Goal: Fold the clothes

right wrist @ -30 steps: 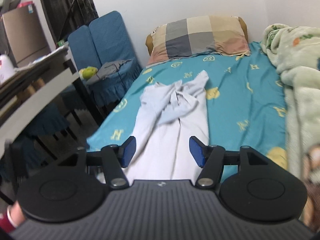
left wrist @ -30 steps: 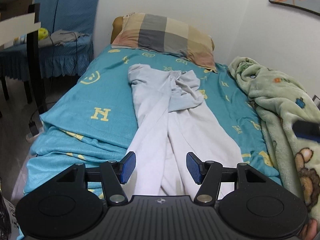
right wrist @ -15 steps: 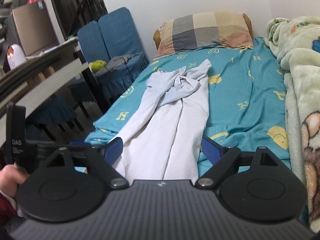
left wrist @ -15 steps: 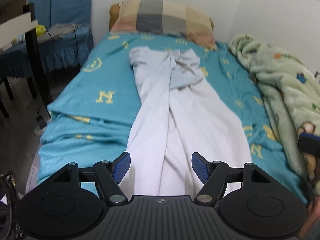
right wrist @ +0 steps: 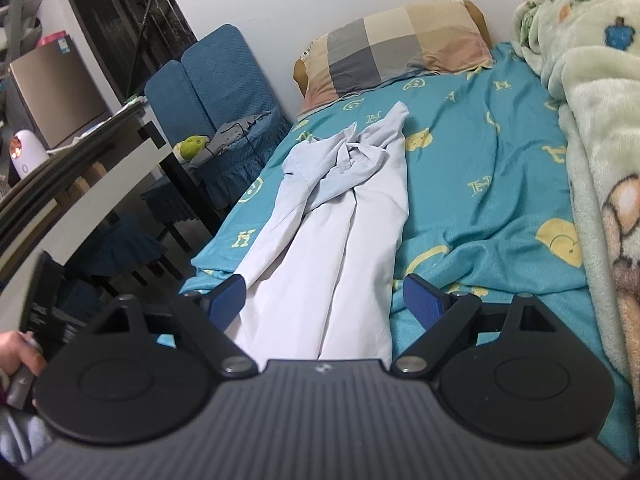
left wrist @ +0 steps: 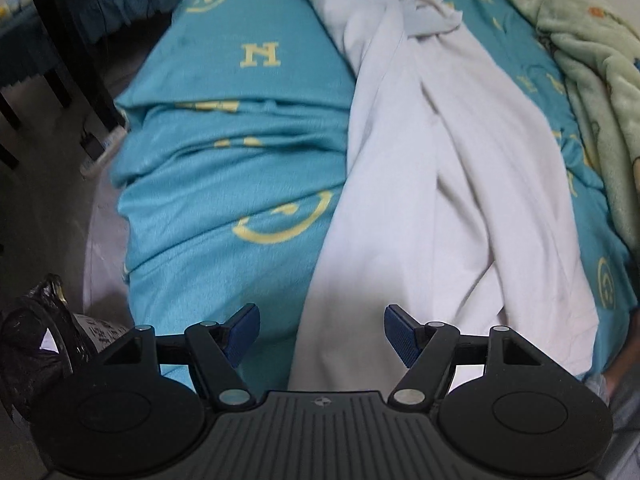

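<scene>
White trousers [left wrist: 440,184]: laid lengthwise along the bed [left wrist: 224,184], waist bunched toward the checked pillow [right wrist: 400,48], hems at the near edge. Left gripper [left wrist: 322,330]: jaws spread wide, empty, above the hem. Right gripper [right wrist: 324,300]: likewise wide apart, empty. Green blanket [right wrist: 600,120]: along the bed's right side

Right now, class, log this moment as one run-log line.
task: fold clothes | left gripper: open, empty | right gripper: open, empty | white trousers: flat lengthwise on teal bedsheet | fold: not started
</scene>
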Tool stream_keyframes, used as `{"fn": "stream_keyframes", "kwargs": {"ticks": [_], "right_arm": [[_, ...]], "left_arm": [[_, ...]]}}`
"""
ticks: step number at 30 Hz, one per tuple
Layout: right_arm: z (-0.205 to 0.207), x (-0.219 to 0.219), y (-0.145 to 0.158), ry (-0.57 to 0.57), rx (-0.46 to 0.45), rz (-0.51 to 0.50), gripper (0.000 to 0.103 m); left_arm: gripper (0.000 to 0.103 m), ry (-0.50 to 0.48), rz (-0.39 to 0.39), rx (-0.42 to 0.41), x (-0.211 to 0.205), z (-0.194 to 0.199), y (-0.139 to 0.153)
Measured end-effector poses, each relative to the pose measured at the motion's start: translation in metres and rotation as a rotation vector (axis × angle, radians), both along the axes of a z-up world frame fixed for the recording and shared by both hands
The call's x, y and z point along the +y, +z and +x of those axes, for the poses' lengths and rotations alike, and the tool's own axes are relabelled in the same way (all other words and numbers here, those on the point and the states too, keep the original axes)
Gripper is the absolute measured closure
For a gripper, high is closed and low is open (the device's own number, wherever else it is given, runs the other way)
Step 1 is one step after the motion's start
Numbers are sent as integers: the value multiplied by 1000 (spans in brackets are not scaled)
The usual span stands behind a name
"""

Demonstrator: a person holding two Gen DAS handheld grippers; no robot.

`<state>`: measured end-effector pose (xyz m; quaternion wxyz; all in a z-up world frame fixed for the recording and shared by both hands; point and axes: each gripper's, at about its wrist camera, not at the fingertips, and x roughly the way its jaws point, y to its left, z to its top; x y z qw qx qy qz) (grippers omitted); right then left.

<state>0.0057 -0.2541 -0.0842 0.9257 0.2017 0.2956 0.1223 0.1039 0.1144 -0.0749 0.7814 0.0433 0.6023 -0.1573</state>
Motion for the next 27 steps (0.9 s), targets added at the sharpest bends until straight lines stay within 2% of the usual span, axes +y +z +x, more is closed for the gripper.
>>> {"fn": "stream_keyframes", "kwargs": {"ticks": [3,5,11,13,16,18,19,20,23,27], "right_arm": [[-1,-2,0,-4,1,5,16],[0,-3,-1,-6,2,11,16],[6,-2,-4,-8,15,17,16],[7,-2,-6,-8,20,16,16],[9,-4,-8,-13,31,22,16],[10,-5,-8,-15,35,29,16],[9,-5,-8,-16,35,31,16],[9,-5,-8,-19,34,26,16],[7,-5,-8,-34,32,-5,16],[5,-9,-11,-48,46,-5,16]], "left_arm": [[30,-44,-25,68,5,2,-10],[30,-68,-6,93,4,2,-15],[30,-112,3,113,1,-1,-19],[35,-127,10,112,0,-3,-17],[58,-159,29,113,-4,-9,-11],[88,-176,32,111,-9,-14,-4],[95,-182,27,107,-11,-17,1],[99,-187,30,98,-14,-21,6],[100,-218,70,61,-26,-33,26],[101,-313,94,1,-62,-56,60]]}}
